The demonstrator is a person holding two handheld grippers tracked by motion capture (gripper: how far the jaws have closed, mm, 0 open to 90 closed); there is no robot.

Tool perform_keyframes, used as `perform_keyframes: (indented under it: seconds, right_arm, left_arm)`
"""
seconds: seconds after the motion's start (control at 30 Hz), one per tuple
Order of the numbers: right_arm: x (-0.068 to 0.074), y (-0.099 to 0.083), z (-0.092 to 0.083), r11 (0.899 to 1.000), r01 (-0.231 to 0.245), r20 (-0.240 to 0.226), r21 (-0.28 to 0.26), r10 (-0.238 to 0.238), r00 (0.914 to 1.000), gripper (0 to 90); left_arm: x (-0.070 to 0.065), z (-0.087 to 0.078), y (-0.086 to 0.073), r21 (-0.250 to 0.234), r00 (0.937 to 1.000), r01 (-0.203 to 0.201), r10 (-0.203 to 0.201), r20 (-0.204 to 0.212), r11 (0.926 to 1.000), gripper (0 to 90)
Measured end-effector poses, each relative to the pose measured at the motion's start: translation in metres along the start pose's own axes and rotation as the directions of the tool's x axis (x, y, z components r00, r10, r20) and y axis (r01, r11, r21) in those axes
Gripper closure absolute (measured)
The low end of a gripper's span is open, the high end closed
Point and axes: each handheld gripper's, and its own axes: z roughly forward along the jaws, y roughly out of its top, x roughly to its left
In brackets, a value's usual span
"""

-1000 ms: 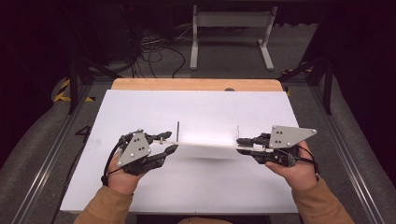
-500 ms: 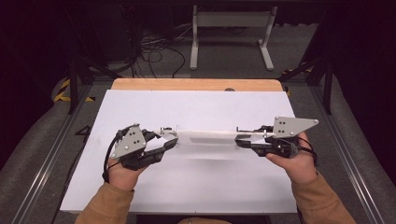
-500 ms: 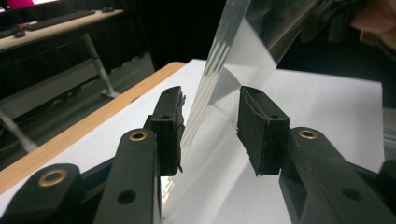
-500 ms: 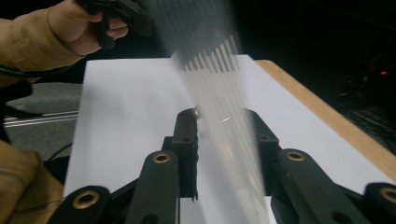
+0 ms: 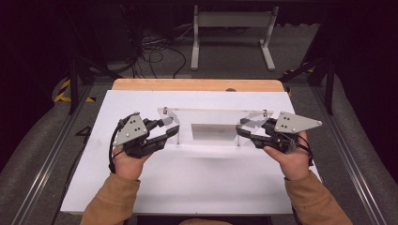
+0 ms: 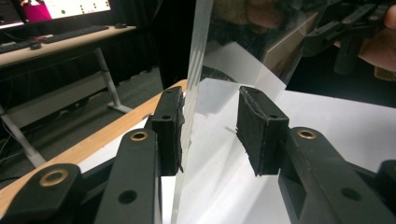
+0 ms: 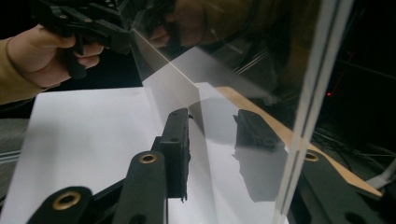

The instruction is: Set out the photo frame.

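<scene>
Both grippers are flanking a clear acrylic panel [image 5: 211,123] standing upright above the white table [image 5: 187,183]. Left gripper [image 5: 170,130] is straddling the panel's left edge with jaws spread; in the left gripper view the sheet [image 6: 194,70] is lying against one pad [image 6: 172,126] while the other pad [image 6: 254,128] is standing clear of it. Right gripper [image 5: 245,127] has just been opening its jaws; in the right gripper view the panel's edge [image 7: 308,102] is standing between them, one pad [image 7: 178,144] apart from it and the other seen through the sheet.
</scene>
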Motion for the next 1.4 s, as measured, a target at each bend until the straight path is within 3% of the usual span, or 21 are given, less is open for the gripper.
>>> perform_keyframes:
  seconds: [0.17,0.27,0.33,0.67,0.87,1.03,1.4]
  right_arm:
    - [-0.005,-0.002,0.004,1.000,-0.009,0.058,-0.030,0.011,0.9983,60.2]
    - [-0.009,-0.003,0.006,0.999,-0.009,0.064,-0.040,0.012,0.9979,60.0]
    - [-0.011,-0.005,0.008,0.999,-0.008,0.073,-0.044,0.011,0.9972,59.8]
    - [-0.023,-0.010,0.017,0.997,-0.040,0.121,-0.062,0.047,0.9916,57.1]
    - [-0.030,-0.018,0.023,0.997,-0.046,0.127,-0.061,0.054,0.9905,57.4]
    - [-0.036,-0.017,0.027,0.997,-0.058,0.143,-0.054,0.065,0.9876,56.5]
    - [-0.053,-0.023,0.041,0.991,-0.128,0.158,-0.050,0.134,0.9783,53.9]
  left_arm:
    - [0.007,0.008,0.000,-0.033,0.9995,0.022,-0.023,-0.021,0.9992,60.7]
    - [0.009,0.009,-0.001,-0.038,0.9991,0.028,-0.030,-0.030,0.9989,59.9]
    - [0.013,0.013,-0.004,-0.030,0.9973,0.047,-0.048,-0.055,0.9985,57.4]
    - [0.027,0.028,-0.019,-0.004,0.9926,0.099,-0.099,-0.070,0.9951,56.2]
    - [0.037,0.038,-0.031,0.029,0.9882,0.148,-0.147,-0.043,0.9885,57.3]
    - [0.038,0.045,-0.032,0.036,0.9885,0.142,-0.140,-0.057,0.9892,60.2]
    - [0.053,0.059,-0.030,0.049,0.9832,0.171,-0.168,-0.072,0.9840,59.6]
